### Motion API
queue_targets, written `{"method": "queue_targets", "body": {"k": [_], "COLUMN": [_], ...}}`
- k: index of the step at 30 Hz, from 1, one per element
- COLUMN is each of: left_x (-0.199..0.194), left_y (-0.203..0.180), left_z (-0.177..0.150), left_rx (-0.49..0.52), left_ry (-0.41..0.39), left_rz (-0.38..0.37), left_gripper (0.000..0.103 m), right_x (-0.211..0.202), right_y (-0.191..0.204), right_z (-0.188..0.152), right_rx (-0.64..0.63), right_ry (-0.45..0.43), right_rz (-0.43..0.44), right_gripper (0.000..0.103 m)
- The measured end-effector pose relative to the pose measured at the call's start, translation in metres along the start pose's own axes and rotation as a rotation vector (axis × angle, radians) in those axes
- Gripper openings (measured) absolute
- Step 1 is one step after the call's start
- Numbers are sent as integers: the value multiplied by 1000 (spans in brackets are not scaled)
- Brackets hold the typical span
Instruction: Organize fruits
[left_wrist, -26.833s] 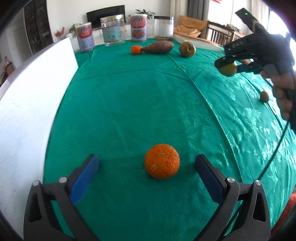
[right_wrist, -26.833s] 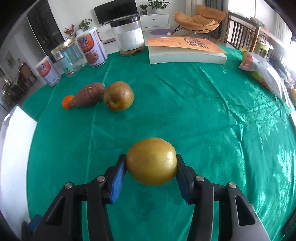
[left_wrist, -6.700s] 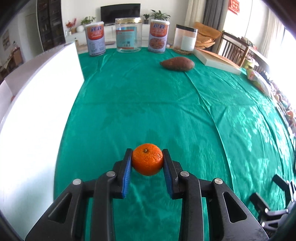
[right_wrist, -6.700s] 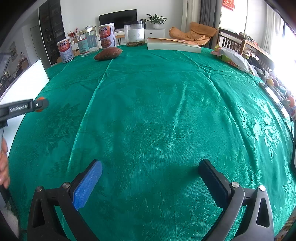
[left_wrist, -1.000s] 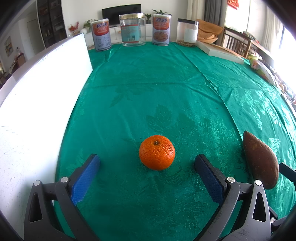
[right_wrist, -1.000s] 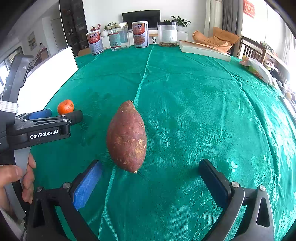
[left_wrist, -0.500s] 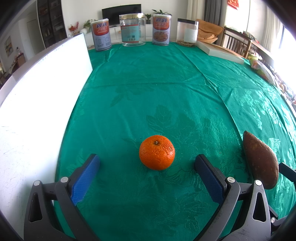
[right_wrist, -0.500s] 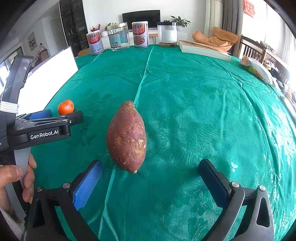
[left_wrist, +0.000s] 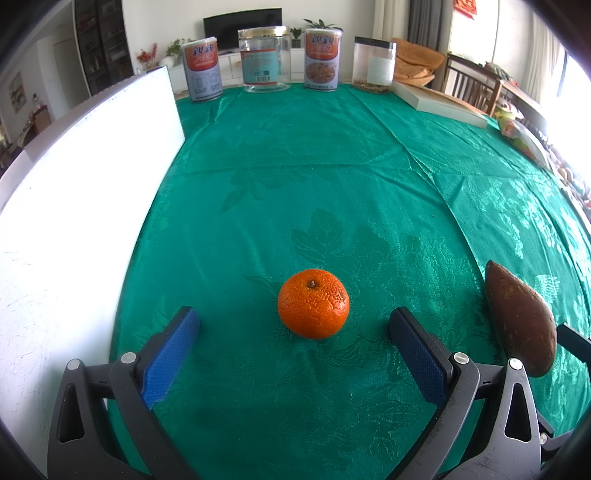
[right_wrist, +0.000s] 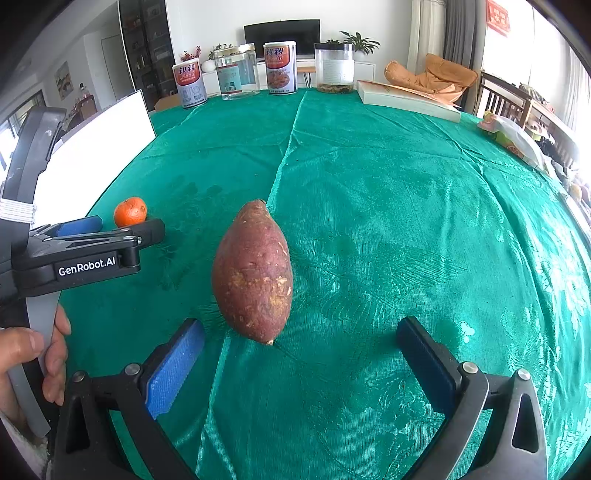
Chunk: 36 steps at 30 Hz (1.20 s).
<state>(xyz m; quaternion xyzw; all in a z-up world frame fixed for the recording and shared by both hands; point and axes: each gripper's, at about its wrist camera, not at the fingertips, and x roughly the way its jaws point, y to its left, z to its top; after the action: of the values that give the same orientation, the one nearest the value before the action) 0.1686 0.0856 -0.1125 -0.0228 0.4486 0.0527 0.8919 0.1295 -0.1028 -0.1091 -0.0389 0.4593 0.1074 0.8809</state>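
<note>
An orange mandarin (left_wrist: 313, 303) lies on the green tablecloth (left_wrist: 295, 177) just ahead of my left gripper (left_wrist: 293, 332), which is open and empty with its jaws wide on either side. A reddish-brown sweet potato (right_wrist: 253, 271) lies lengthwise on the cloth just ahead of my right gripper (right_wrist: 301, 350), also open and empty. The sweet potato shows at the right of the left wrist view (left_wrist: 519, 323). The mandarin (right_wrist: 130, 211) and the left gripper's body (right_wrist: 88, 251) show at the left of the right wrist view.
A white board (left_wrist: 74, 206) stands along the table's left edge. Two printed cans (left_wrist: 201, 70), a glass jar (left_wrist: 264, 59) and a clear canister (left_wrist: 373, 64) line the far edge. A flat box (left_wrist: 436, 101) and a plastic bag (right_wrist: 517, 142) lie far right.
Nothing has visibly moved in the last second. Several seconds earlier my left gripper held the mandarin, and the sweet potato lay at the far end of the table.
</note>
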Motion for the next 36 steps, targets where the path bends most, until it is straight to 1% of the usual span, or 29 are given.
{"method": "queue_targets", "body": {"k": [36], "left_x": [0], "left_y": [0], "left_z": [0], "left_rx": [0], "left_ry": [0], "left_rz": [0], "left_gripper": [103], "right_x": [0], "right_y": [0], "right_z": [0], "right_rx": [0], "right_ry": [-1], "right_rz": [1], "right_gripper": [103]}}
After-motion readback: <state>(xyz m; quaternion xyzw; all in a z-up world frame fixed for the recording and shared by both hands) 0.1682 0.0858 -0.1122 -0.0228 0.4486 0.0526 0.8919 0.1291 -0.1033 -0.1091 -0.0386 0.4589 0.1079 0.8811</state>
